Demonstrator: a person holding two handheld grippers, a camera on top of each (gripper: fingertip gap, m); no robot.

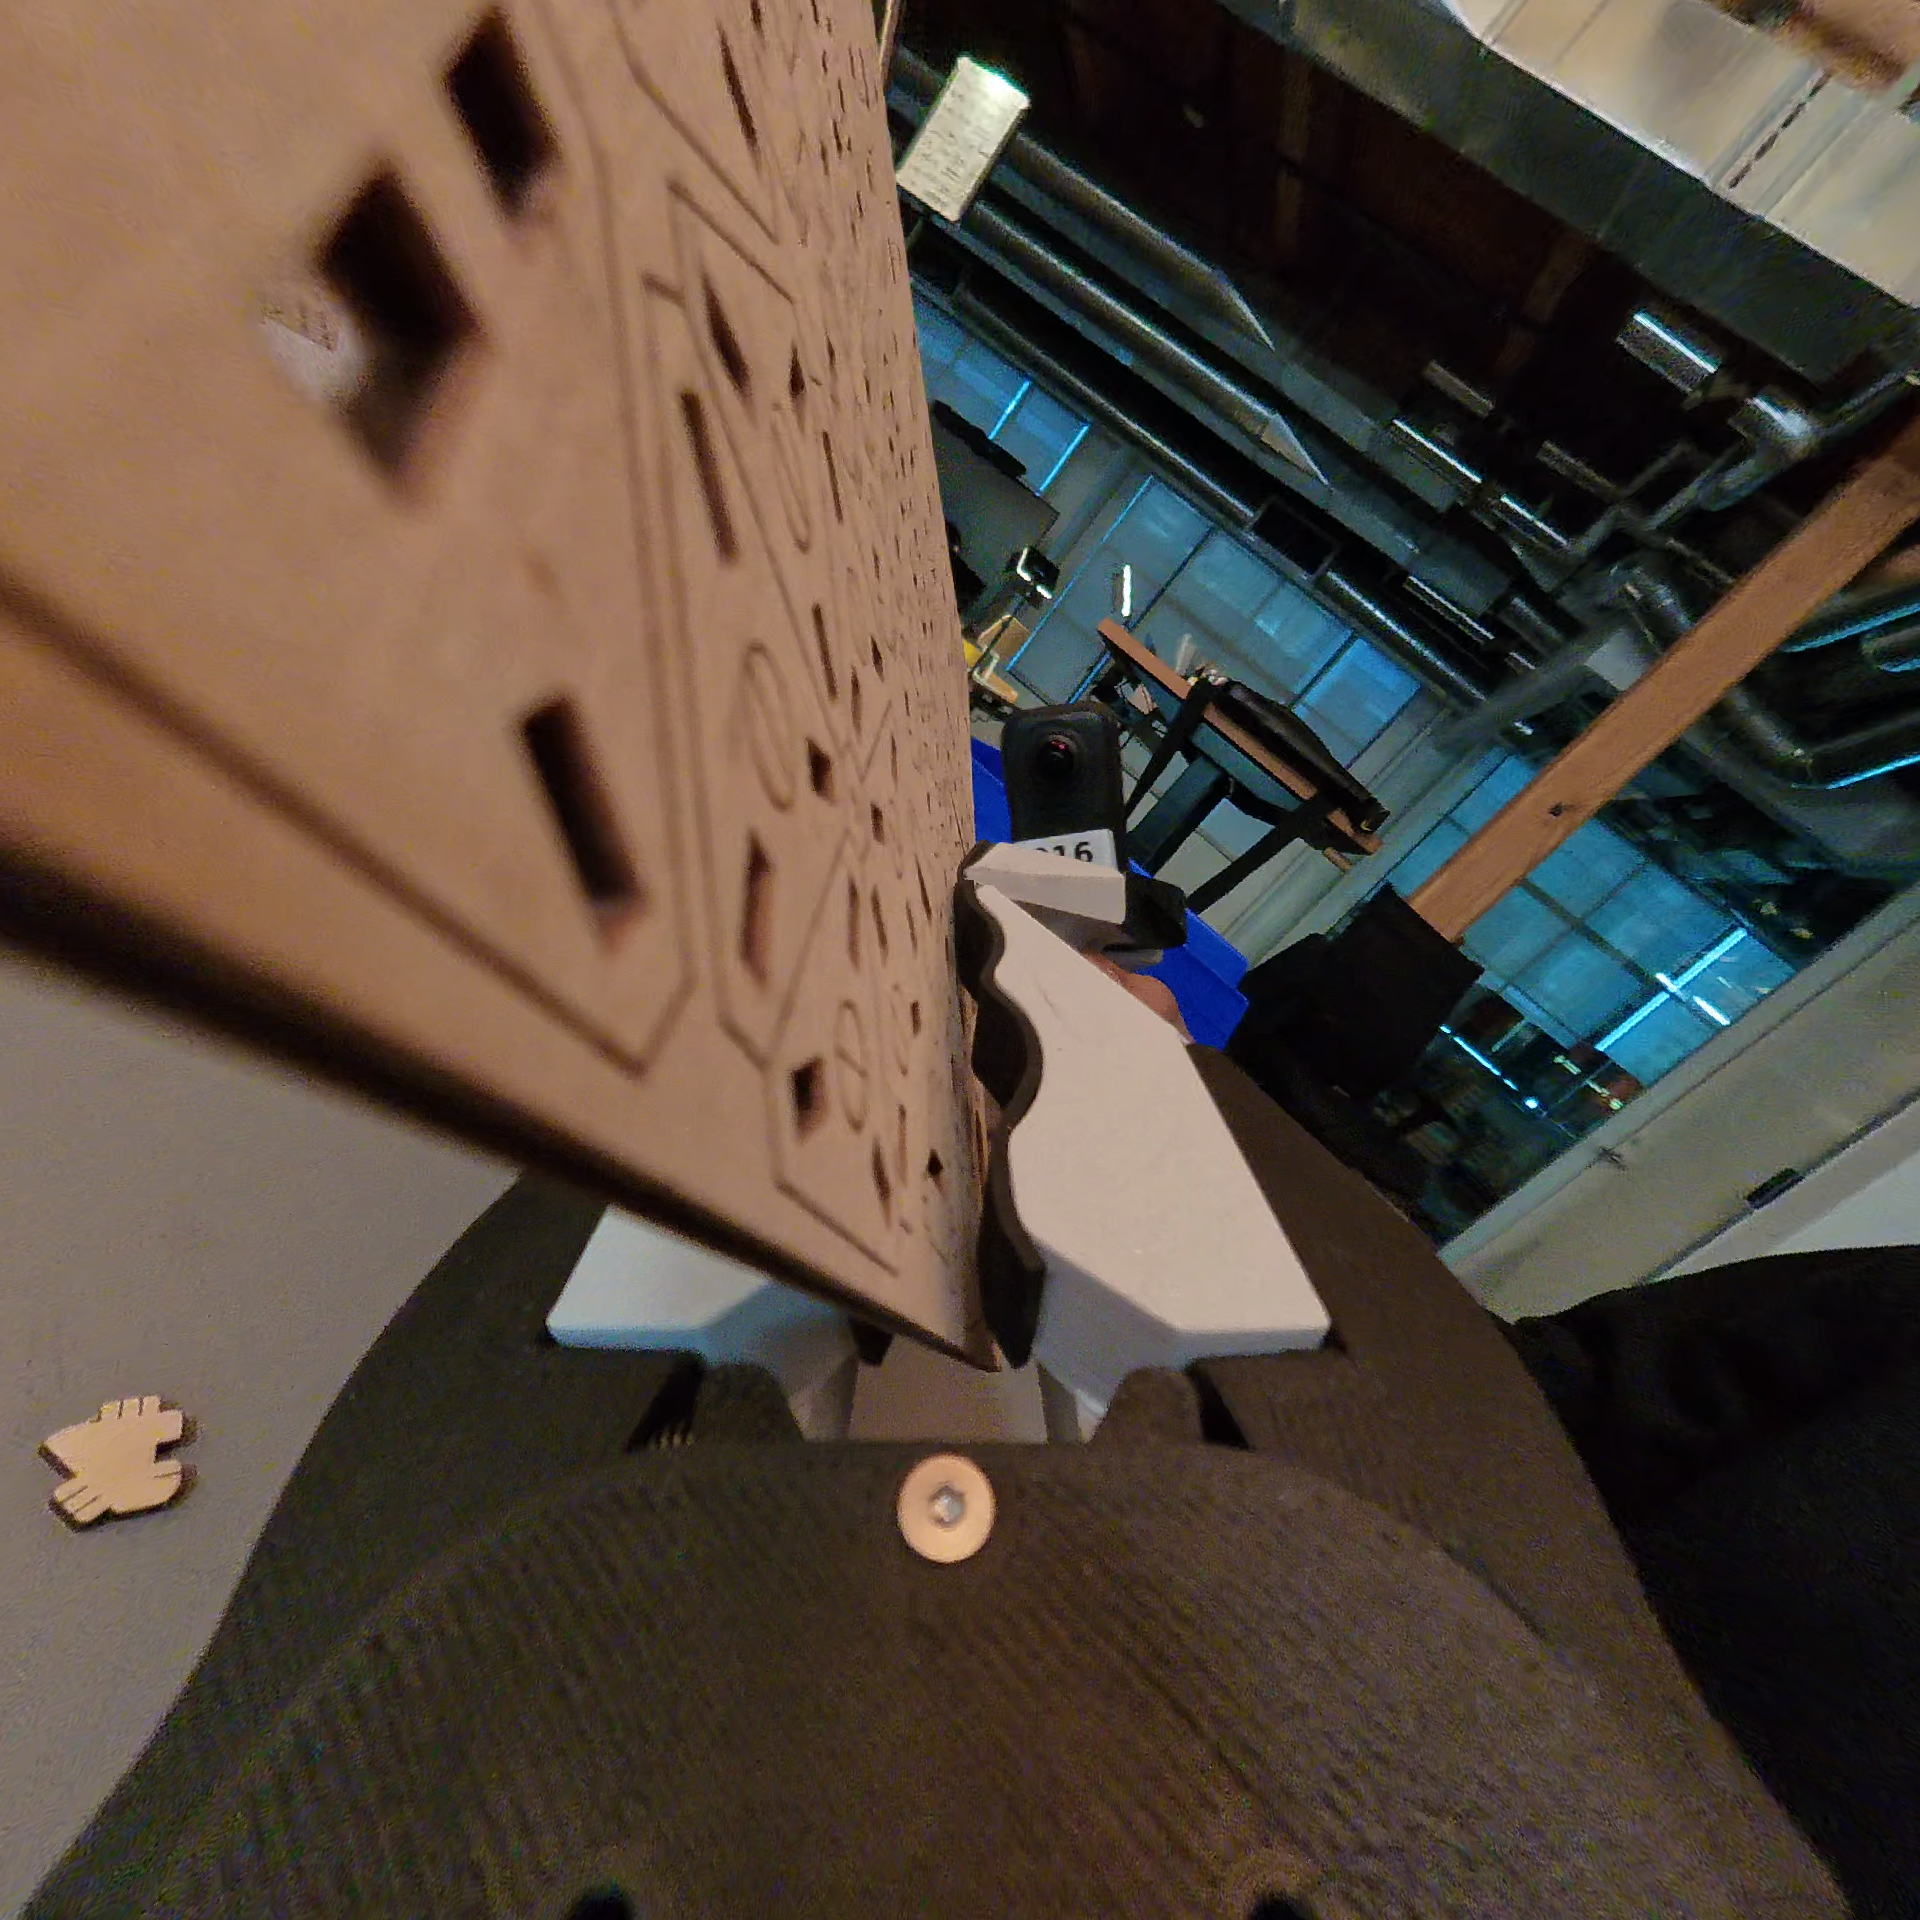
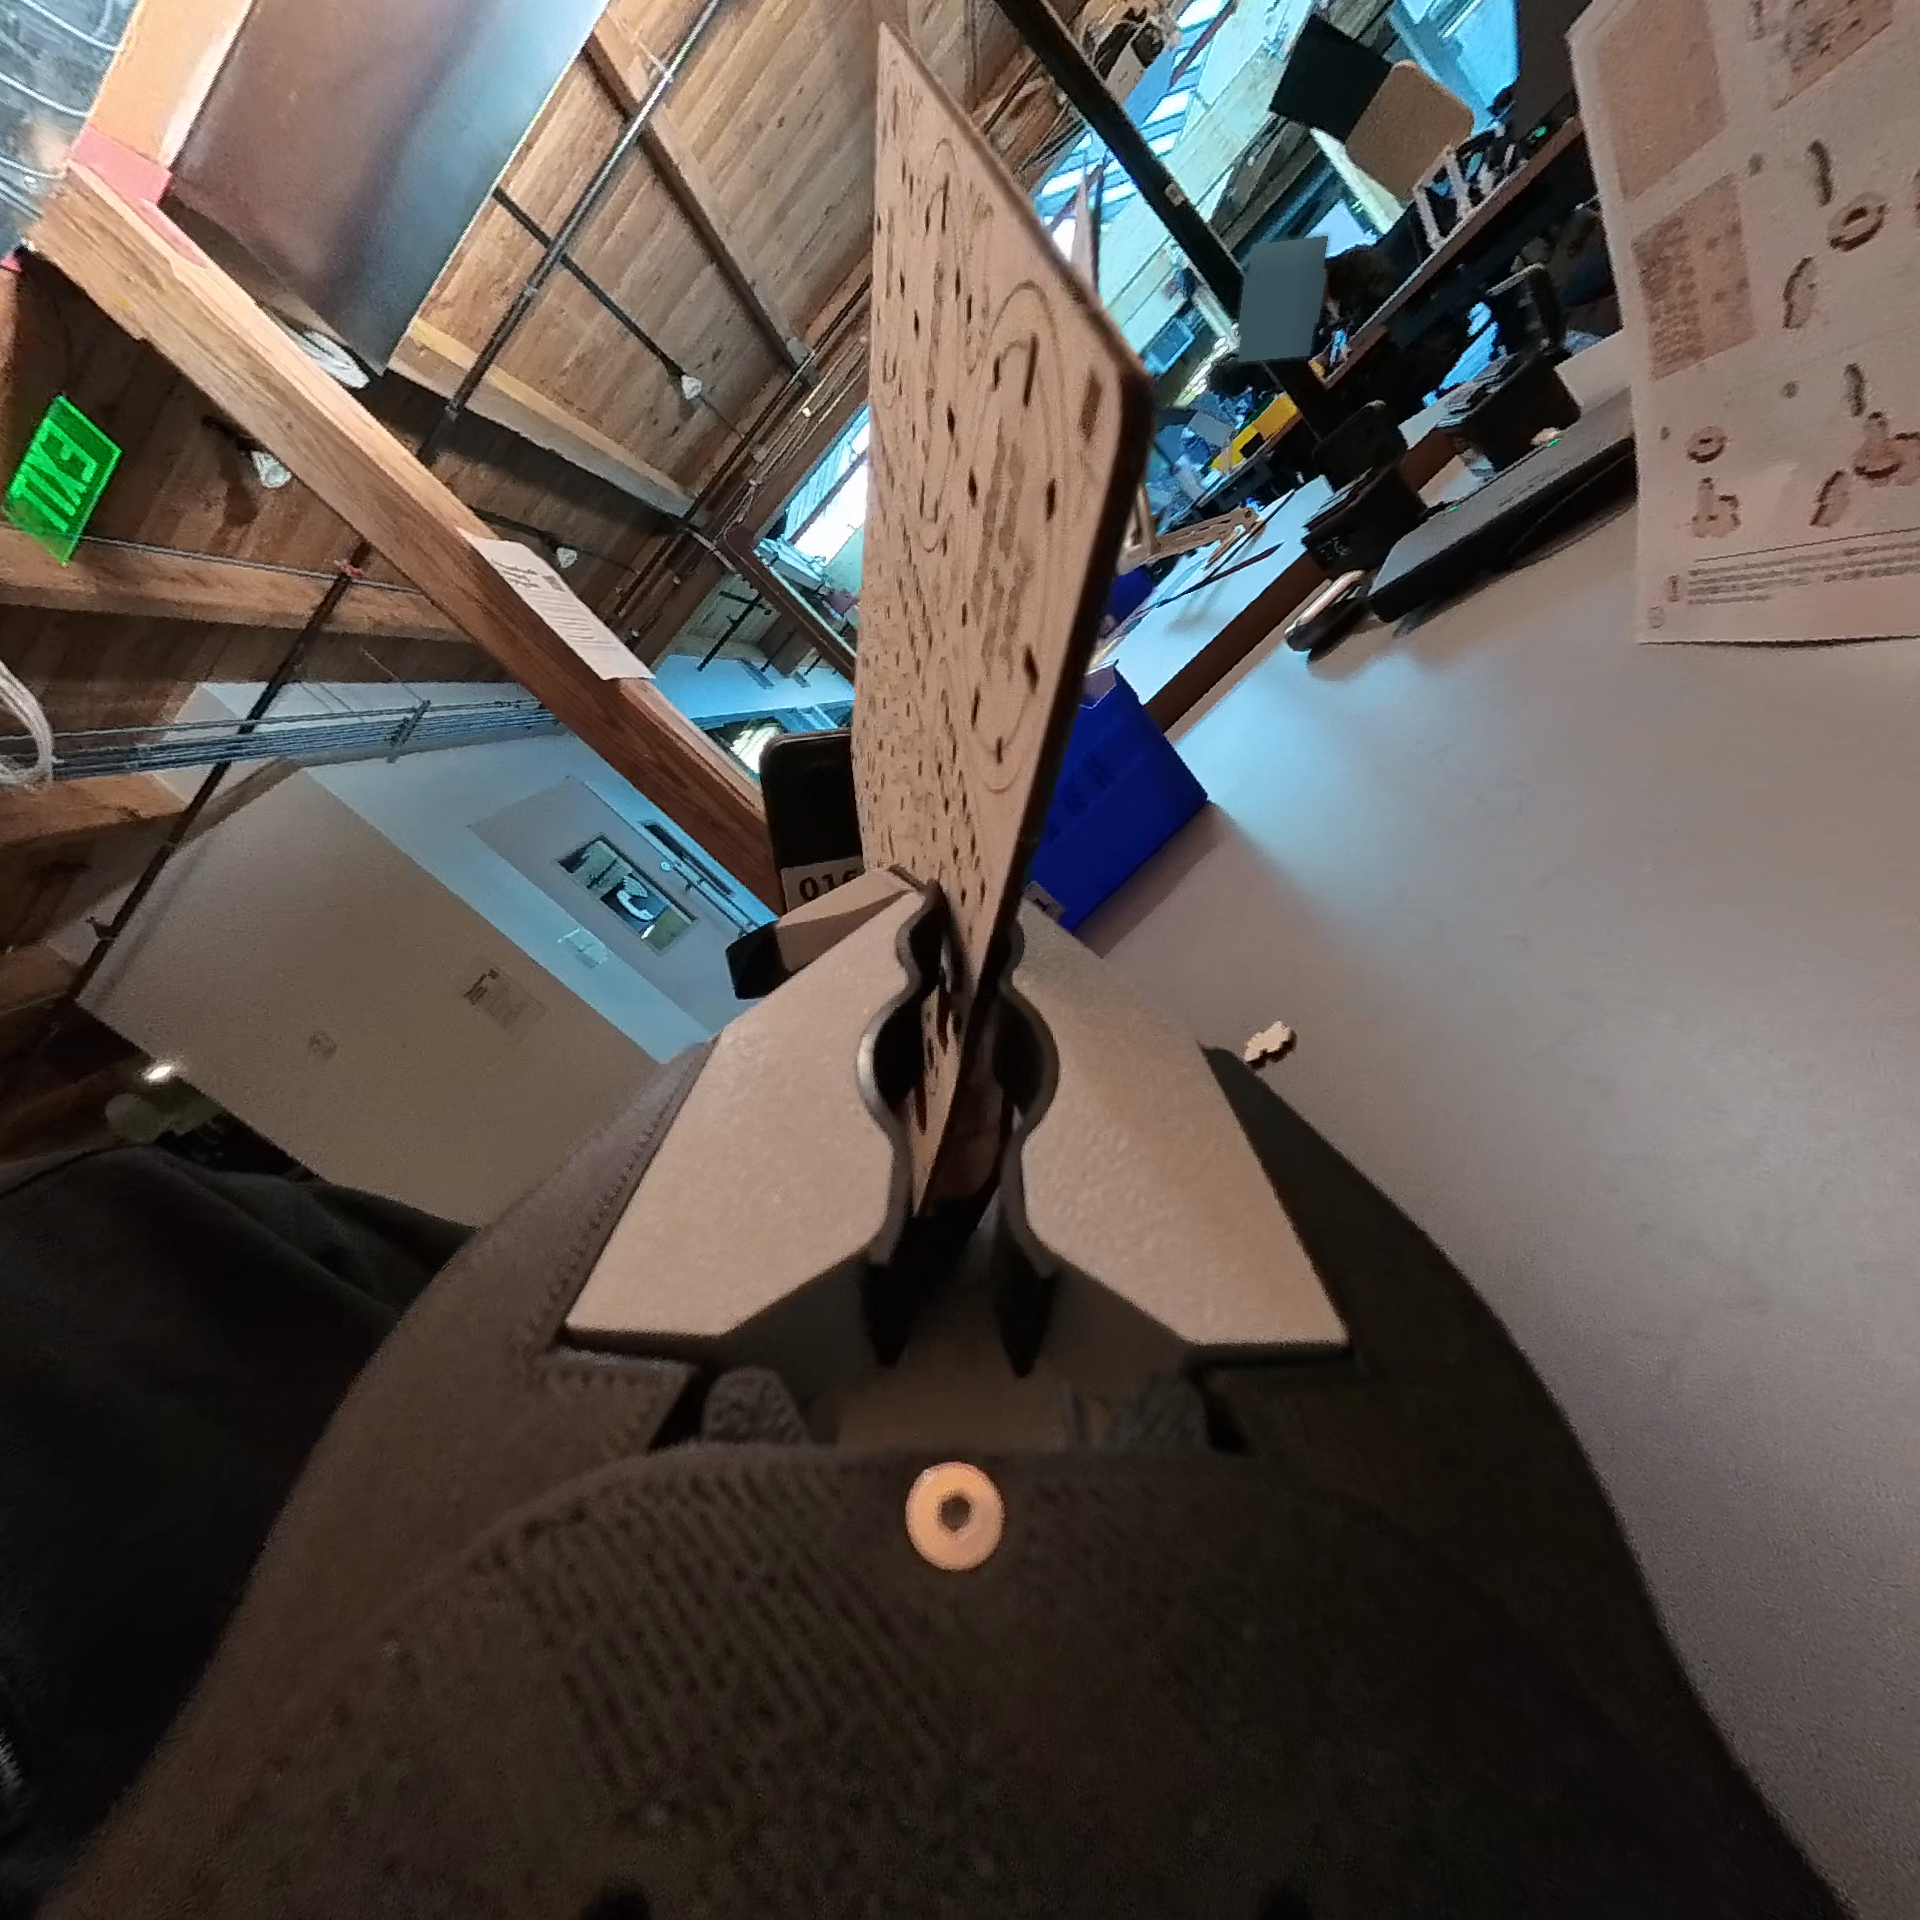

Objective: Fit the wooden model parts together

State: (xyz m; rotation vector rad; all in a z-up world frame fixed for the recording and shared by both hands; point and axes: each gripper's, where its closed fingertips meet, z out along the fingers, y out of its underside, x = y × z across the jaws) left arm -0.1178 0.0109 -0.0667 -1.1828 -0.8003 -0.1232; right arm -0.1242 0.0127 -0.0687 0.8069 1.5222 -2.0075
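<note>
Gripping one laser-cut wooden sheet (image 2: 987, 520), your right claw (image 2: 961, 997) and left claw (image 1: 966, 1039) both clamp it; the blue bin (image 2: 1122, 790) at frame centre hides its contents.

The light is dim and warm nearby, while cold blue daylight comes through the far windows (image 1: 1278, 623). The wooden sheet (image 1: 436, 582) close to the left lens is blurred. Straight beams bend strongly at the edges. The green sign (image 2: 60, 476) glows.
</note>
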